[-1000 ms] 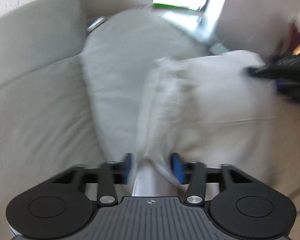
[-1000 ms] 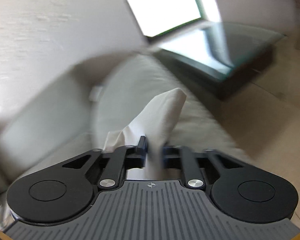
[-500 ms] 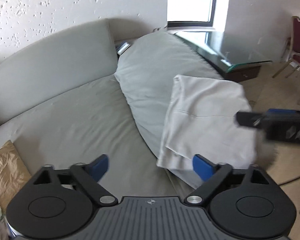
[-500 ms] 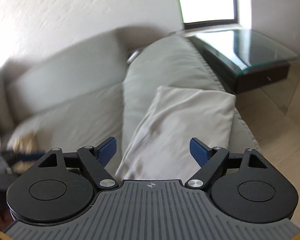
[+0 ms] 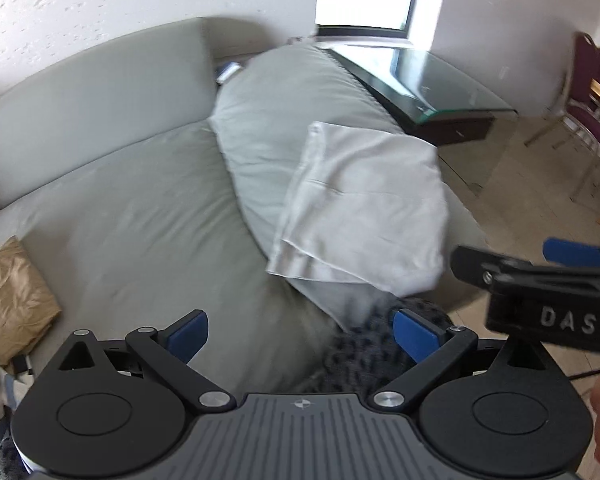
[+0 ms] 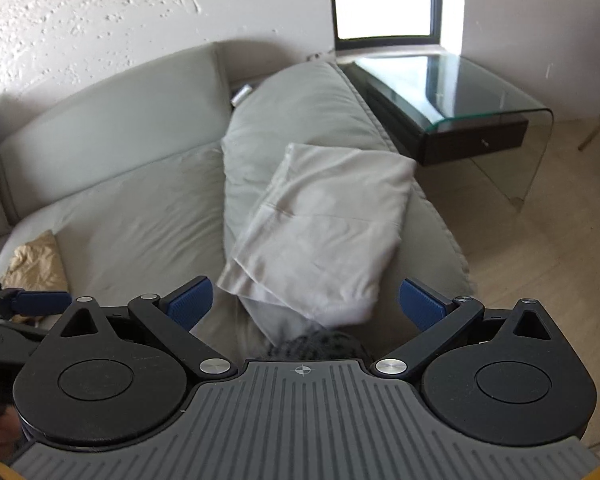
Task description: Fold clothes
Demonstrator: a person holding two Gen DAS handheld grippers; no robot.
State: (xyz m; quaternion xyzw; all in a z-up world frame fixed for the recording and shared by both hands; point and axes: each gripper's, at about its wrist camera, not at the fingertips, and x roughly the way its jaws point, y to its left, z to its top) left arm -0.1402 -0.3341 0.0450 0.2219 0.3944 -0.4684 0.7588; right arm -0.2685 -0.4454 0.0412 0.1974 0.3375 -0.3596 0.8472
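Observation:
A folded white garment point(image 5: 364, 204) point(image 6: 324, 232) lies on the sofa's padded armrest point(image 5: 284, 96) point(image 6: 300, 104), its layered edges facing me. My left gripper point(image 5: 300, 336) is open and empty, held above the seat, short of the garment. Open too is my right gripper point(image 6: 306, 306), with nothing between its blue pads, hovering just before the garment's near edge. In the left wrist view the right gripper point(image 5: 548, 276) enters from the right. A dark speckled fabric point(image 5: 376, 344) point(image 6: 316, 344) shows below the garment's near edge.
The grey sofa seat point(image 5: 140, 216) stretches left, with a crumpled tan garment point(image 5: 12, 284) point(image 6: 36, 264) at its far left. A glass side table point(image 5: 440, 92) point(image 6: 472, 96) stands beyond the armrest. Purple chairs point(image 5: 592, 100) stand on the wooden floor point(image 6: 540, 240) at right.
One second ago both grippers were shut on the white garment. They opened, let it drop folded onto the armrest, and have pulled back from it.

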